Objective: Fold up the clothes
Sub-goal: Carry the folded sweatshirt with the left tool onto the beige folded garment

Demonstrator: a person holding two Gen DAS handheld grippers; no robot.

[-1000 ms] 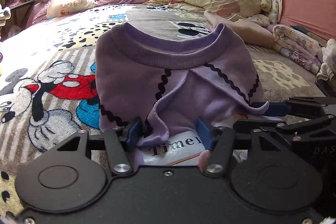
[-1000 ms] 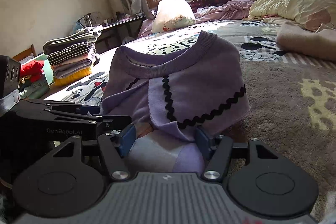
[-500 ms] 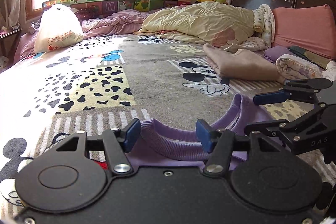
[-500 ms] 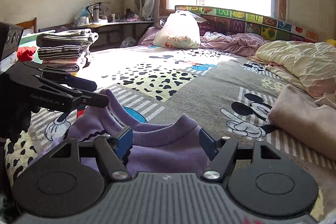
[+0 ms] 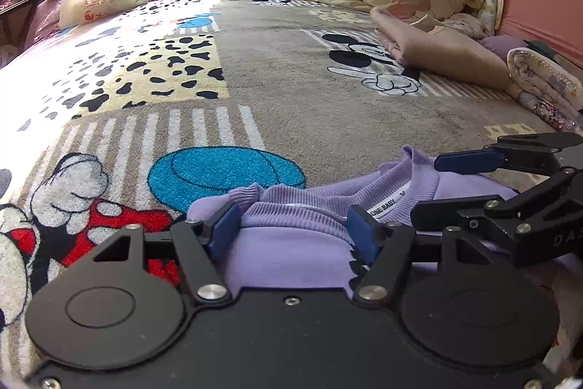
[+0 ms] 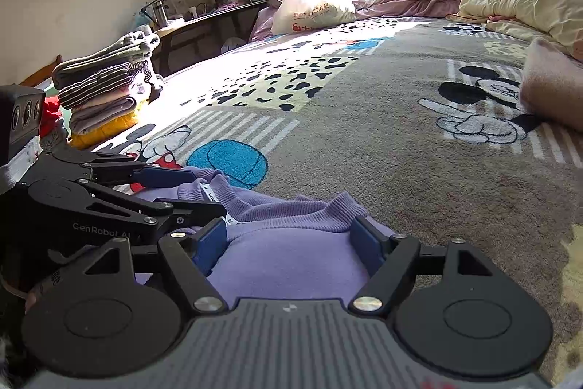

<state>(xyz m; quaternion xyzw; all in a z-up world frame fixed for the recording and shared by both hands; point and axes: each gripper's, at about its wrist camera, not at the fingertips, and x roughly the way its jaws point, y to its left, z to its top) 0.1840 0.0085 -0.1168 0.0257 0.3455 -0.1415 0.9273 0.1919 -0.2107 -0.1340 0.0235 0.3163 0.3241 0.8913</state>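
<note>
Purple top: a sweater is laid on the patterned blanket, collar away from the cameras, folded at least once by the look of it.
Left gripper: jaws are opening over the ribbed collar, pads off the cloth.
Right gripper: jaws are likewise opening, nothing clamped.
Done: a stack of folded clothes is seen at the bed's edge.
Left: final tidying and stacking are judged outstanding.

purple sweater was held up, filling mid-frame a second ago; now lying flat on the blanket at the bottom of both views. left gripper and right gripper jaws opening, collar between the pads, not pinched.
</note>
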